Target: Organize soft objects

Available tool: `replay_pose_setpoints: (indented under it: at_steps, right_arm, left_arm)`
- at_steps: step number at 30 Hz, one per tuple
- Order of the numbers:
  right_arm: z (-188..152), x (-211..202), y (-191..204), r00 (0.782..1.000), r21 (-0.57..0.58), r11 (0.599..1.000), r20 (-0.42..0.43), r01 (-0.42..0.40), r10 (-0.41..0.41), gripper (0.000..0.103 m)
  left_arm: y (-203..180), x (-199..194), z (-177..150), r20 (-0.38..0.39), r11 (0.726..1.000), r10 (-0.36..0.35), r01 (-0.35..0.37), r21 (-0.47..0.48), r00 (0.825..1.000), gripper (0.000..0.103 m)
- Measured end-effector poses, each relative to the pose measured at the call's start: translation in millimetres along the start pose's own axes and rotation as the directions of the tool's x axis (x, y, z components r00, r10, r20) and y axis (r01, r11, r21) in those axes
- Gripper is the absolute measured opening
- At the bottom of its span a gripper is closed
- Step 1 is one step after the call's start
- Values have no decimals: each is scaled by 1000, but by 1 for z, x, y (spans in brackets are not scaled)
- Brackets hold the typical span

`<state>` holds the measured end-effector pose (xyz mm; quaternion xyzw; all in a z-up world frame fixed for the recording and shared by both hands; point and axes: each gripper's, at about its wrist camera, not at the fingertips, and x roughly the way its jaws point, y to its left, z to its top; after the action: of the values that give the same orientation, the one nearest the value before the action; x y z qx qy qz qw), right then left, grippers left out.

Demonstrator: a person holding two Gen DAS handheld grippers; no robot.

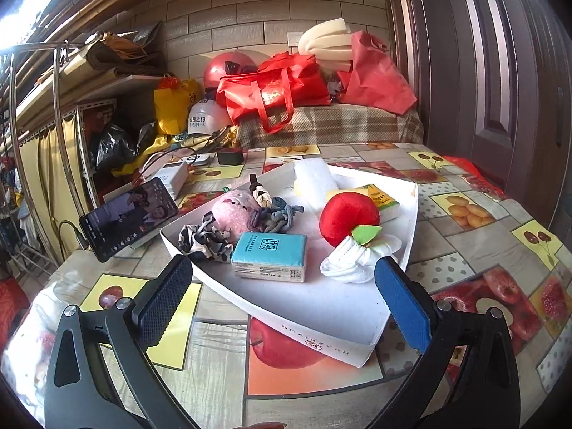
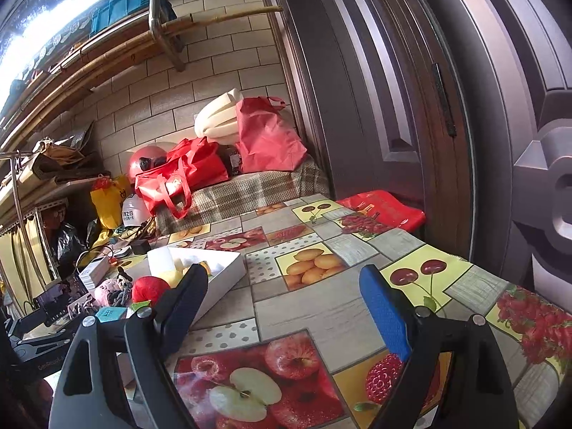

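A white shallow box point(image 1: 321, 321) sits on the fruit-print table. In it lie a red plush apple point(image 1: 346, 216), a white rolled sock point(image 1: 352, 261), a teal tissue pack point(image 1: 270, 255), a pink plush point(image 1: 234, 211), braided ropes point(image 1: 277, 214), a black-and-white scrunchie point(image 1: 203, 239), a yellow tissue pack point(image 1: 380, 198) and a white towel point(image 1: 314, 178). My left gripper point(image 1: 282, 286) is open and empty, just above the box's near edge. My right gripper point(image 2: 286, 304) is open and empty over bare tablecloth, right of the box point(image 2: 228, 271). The plush apple also shows in the right wrist view point(image 2: 148, 287).
A phone point(image 1: 128, 214) leans on a stand left of the box, with cables and small boxes point(image 1: 171, 178) behind it. Red bags point(image 1: 275, 89), helmets and foam lie on a covered bench beyond the table. A dark door point(image 2: 411, 107) stands to the right.
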<state>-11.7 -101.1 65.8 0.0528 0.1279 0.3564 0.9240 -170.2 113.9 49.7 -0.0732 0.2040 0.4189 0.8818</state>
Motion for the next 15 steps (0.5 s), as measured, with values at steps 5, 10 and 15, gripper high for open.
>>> replay_pose_setpoints:
  at_steps: [5,10,15]
  right_arm:
    - [-1,-6,5,1000,-32,999,25,5,-4,87]
    - [0,-7,7,1000,-41,999,29,2,-1,87]
    - [1,-7,8,1000,-27,1000,26,-2,2,87]
  left_arm:
    - [-3,2,-1,-9,1000,2,-2,11,1000,103]
    - [-3,2,-1,-4,1000,2,-2,15,1000,103]
    - [-4,2,-1,-5,1000,2,-2,15,1000,103]
